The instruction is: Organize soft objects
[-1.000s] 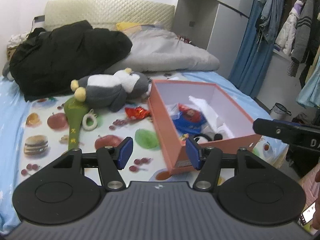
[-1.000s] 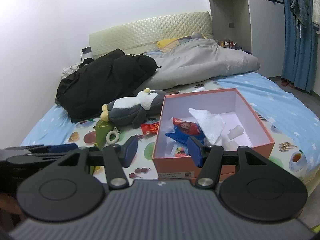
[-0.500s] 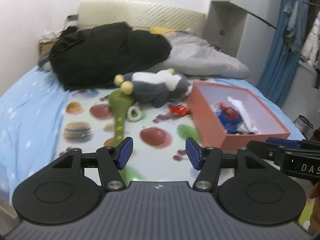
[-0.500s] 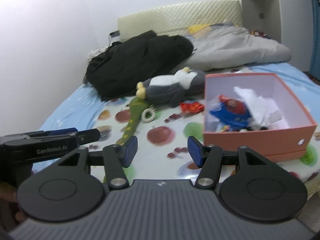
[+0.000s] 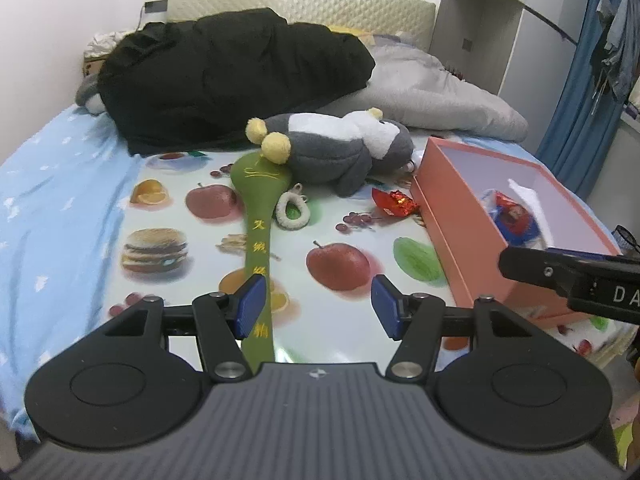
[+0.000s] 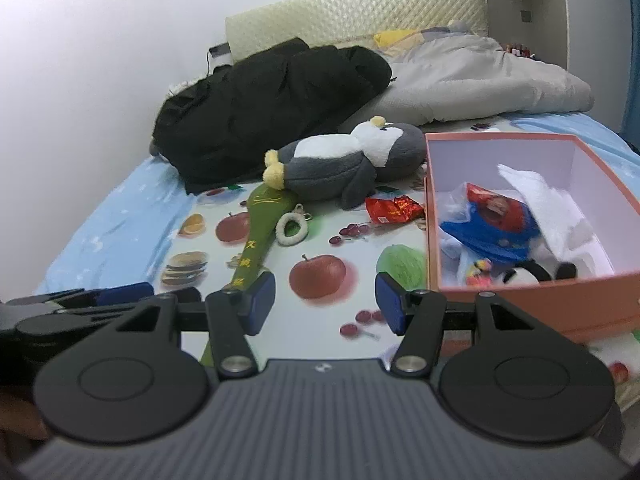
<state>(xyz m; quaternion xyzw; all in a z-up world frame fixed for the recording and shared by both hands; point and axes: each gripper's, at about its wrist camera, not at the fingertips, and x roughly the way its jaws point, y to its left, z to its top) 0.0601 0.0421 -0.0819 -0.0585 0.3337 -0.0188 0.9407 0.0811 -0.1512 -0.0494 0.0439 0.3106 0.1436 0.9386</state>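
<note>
A grey and white plush penguin lies on the fruit-print mat. A long green plush stick runs from its feet toward me. A small white ring charm and a red wrapper lie beside them. The pink box at right holds several soft toys. My left gripper is open and empty above the stick's near end. My right gripper is open and empty over the mat, left of the box.
A black coat and a grey duvet are piled at the head of the bed. A blue sheet covers the left side. A wardrobe and a blue curtain stand at right.
Both grippers have swung left and moved closer to the mat. The green stick and penguin now sit nearer the middle of both views. Both stay open and empty.
</note>
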